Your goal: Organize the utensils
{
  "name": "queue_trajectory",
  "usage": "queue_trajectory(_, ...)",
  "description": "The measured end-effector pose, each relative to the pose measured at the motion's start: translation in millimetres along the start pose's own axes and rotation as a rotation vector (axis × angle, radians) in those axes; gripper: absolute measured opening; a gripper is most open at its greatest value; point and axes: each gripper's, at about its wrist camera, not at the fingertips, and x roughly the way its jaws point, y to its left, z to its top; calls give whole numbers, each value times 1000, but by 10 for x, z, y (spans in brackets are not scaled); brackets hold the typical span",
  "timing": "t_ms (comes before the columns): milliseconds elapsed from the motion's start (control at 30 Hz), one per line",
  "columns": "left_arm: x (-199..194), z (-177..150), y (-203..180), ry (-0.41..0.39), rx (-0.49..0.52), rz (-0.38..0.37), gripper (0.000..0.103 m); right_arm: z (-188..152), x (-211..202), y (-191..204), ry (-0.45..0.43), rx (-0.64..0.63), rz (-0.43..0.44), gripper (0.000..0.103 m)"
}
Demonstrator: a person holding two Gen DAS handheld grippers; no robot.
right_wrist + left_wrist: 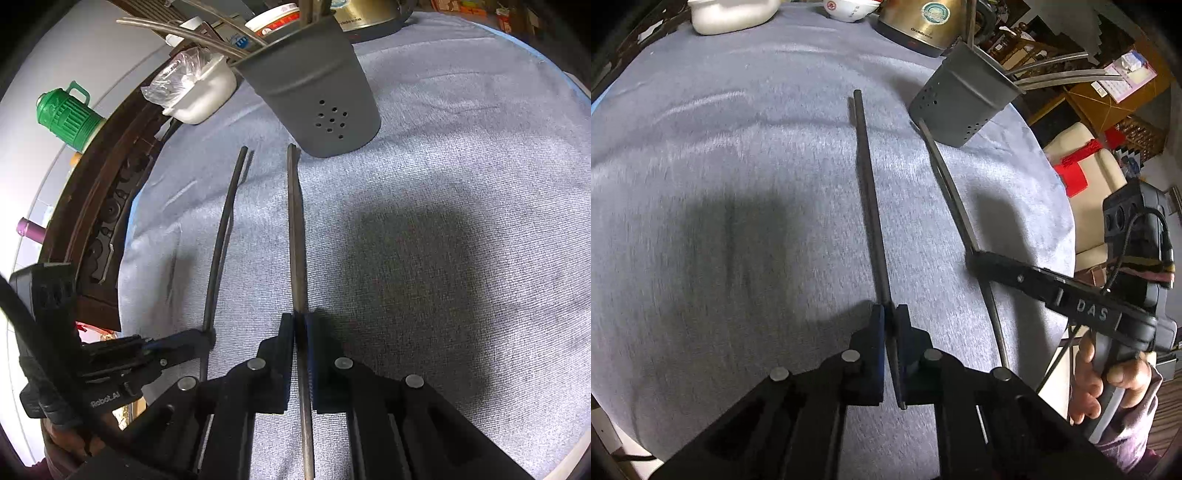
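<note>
- Left gripper [891, 314] clamped on one long dark chopstick [868, 192], pads pinching its near end; far end stretched across the grey-blue tablecloth [720, 166].
- Right gripper [300, 325] clenched on a second long dark chopstick [296, 229], tip ending just short of the grey perforated plastic utensil holder [314, 92].
- Both chopsticks side by side, near each other, not touching.
- Holder upright on the cloth beyond both tips, several thin metal handles [1060, 75] leaning out of its top.
- Behind the holder: brass-coloured electric kettle [919, 26], white rectangular dish [731, 14], white bowl with red marking [846, 9].
- Person's hand [1108, 384] wrapped around the right gripper's handle.
</note>
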Motion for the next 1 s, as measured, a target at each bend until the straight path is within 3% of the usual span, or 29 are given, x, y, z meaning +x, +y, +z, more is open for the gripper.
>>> queue_trajectory(267, -85, -180, 33, 16, -19, -14, 5, 2, 6, 25, 4, -12, -9, 8)
queue_trajectory(300, -89, -169, 31, 19, -17, -13, 5, 8, 10, 39, 7, -18, -13, 12)
queue_trajectory(467, -179, -90, 73, 15, -25, -27, 6, 97, 37, 85, 33, -13, -11, 13)
queue_trajectory(667, -252, 94, 147, -6, -44, -22, 6, 406, 34, 124, -16, 2, -26, 14)
queue_trajectory(767, -228, 181, 181, -3, -66, -16, 13, 575, 111, 195, -33, -8, -63, 14)
queue_trajectory(833, -234, 231, 215, -7, -79, -8, 26, 659, 182, 237, -37, -15, -93, 14)
queue_trajectory(1000, -256, 385, 220, -23, -72, 20, 31, 789, 366, 352, -36, -38, -145, 14)
